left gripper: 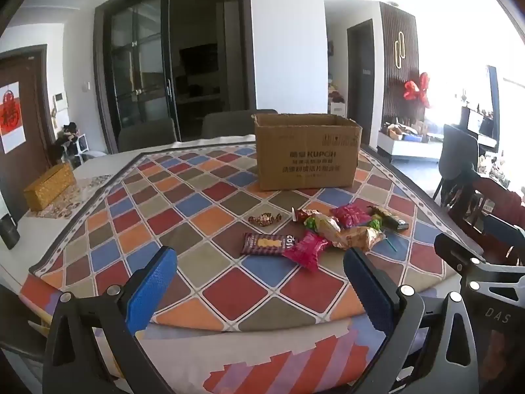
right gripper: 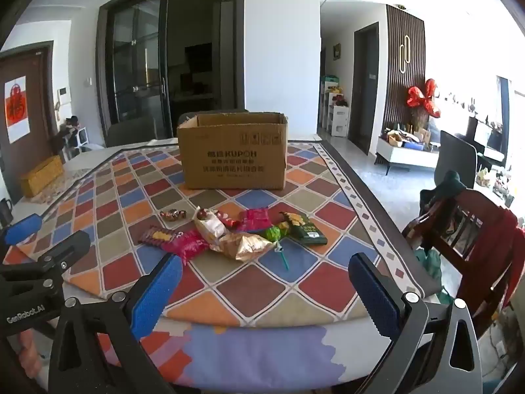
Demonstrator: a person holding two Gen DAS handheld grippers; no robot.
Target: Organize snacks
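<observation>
A pile of wrapped snacks [left gripper: 328, 233] lies on the checkered tablecloth [left gripper: 197, 216]; it also shows in the right wrist view [right gripper: 229, 234]. It holds pink packets [left gripper: 305, 252], a brown biscuit packet [left gripper: 267, 244], a gold packet [right gripper: 244, 246], a dark green packet [right gripper: 305, 228] and a lollipop [right gripper: 275, 234]. An open cardboard box [left gripper: 306, 152] stands behind the pile, upright, also in the right wrist view [right gripper: 233, 151]. My left gripper [left gripper: 259, 290] is open and empty, near the table's front edge. My right gripper [right gripper: 262, 292] is open and empty beside it.
A gold box [left gripper: 49, 185] lies at the table's left. A dark cup [left gripper: 8, 233] stands at the far left edge. A red wooden chair [right gripper: 475, 239] stands at the right. Grey chairs [left gripper: 147, 133] stand behind the table.
</observation>
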